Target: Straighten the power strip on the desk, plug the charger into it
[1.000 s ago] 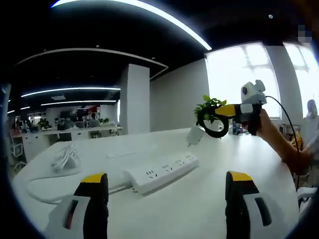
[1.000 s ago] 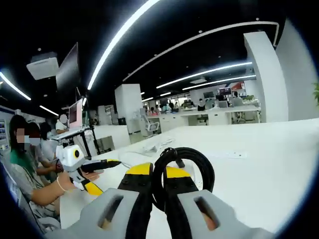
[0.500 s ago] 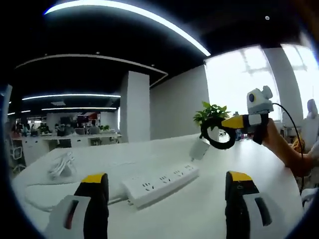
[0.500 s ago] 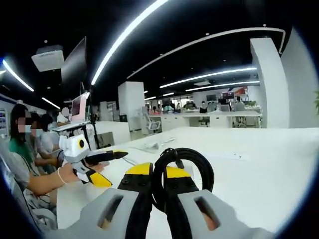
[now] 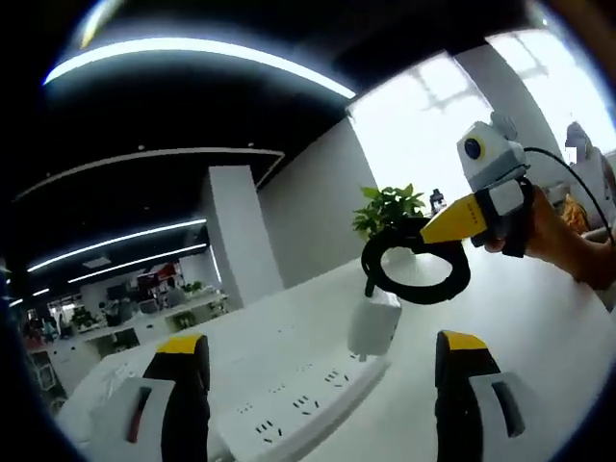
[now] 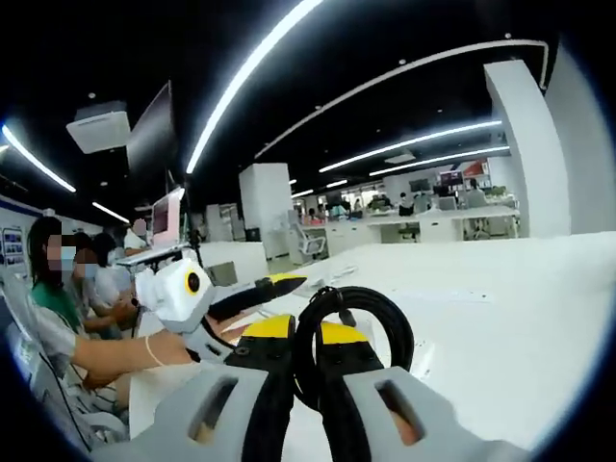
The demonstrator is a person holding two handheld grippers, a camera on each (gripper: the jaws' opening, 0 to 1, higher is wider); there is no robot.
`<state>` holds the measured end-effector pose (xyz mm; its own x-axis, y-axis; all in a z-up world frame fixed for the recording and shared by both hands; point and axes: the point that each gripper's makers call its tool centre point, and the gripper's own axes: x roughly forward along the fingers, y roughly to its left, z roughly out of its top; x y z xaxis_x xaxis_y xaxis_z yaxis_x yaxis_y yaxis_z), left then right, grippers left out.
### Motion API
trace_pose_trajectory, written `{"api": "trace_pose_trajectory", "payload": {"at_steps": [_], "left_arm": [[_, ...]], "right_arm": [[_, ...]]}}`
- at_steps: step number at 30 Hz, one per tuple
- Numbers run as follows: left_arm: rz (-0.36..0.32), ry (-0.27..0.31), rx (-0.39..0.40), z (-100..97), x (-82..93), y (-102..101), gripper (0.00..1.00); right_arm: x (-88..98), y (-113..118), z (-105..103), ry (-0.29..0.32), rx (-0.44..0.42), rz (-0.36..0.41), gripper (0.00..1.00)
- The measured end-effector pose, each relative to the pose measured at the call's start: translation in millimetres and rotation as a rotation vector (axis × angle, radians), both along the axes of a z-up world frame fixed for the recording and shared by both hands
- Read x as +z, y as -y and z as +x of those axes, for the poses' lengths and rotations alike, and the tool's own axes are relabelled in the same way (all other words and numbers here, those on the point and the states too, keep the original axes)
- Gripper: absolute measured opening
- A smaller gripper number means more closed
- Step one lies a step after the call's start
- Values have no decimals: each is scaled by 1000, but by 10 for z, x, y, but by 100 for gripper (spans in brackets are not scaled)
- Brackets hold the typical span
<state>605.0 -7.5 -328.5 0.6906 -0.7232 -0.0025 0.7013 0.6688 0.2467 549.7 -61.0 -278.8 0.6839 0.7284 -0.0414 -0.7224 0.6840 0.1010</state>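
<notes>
A: Left gripper [image 5: 322, 404] low in the left gripper view, 2 yellow-tipped jaws spread wide, holding nothing. Hanging just above the white power strip [image 5: 294, 409].

B: And the power strip?

A: Lying flat on the white worktop [image 5: 539, 337], slanted, sockets facing up.

B: Right gripper?

A: Right gripper [image 6: 306, 371] squeezed tight on a loop of black cable [image 6: 354, 332]. Seen from the left gripper view too, up in the air, held by a hand [image 5: 563, 241].

B: Charger?

A: White charger [image 5: 373, 325] dangling under the black loop, right over the far end of the power strip. Touching the strip or not, hard to tell.

B: Anything else around?

A: Green plant [image 5: 387, 207] behind the loop, by a bright window. People sitting at the side in the right gripper view.
</notes>
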Motion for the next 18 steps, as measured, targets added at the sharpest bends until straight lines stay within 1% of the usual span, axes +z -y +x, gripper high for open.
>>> {"api": "trace_pose_trajectory", "payload": {"at_steps": [4, 10, 15, 18], "left_arm": [[38, 22, -10, 34, -64, 128, 99], [72, 65, -16, 57, -76, 274, 94], [73, 50, -31, 89, -125, 373, 92], [66, 46, -37, 90, -125, 417, 91]], "right_arm": [[-14, -18, 3, 13, -14, -22, 5], [-47, -23, 21, 12, -19, -35, 5], [-74, -30, 27, 5, -10, -42, 5], [-83, -30, 31, 7, -10, -47, 5]]}}
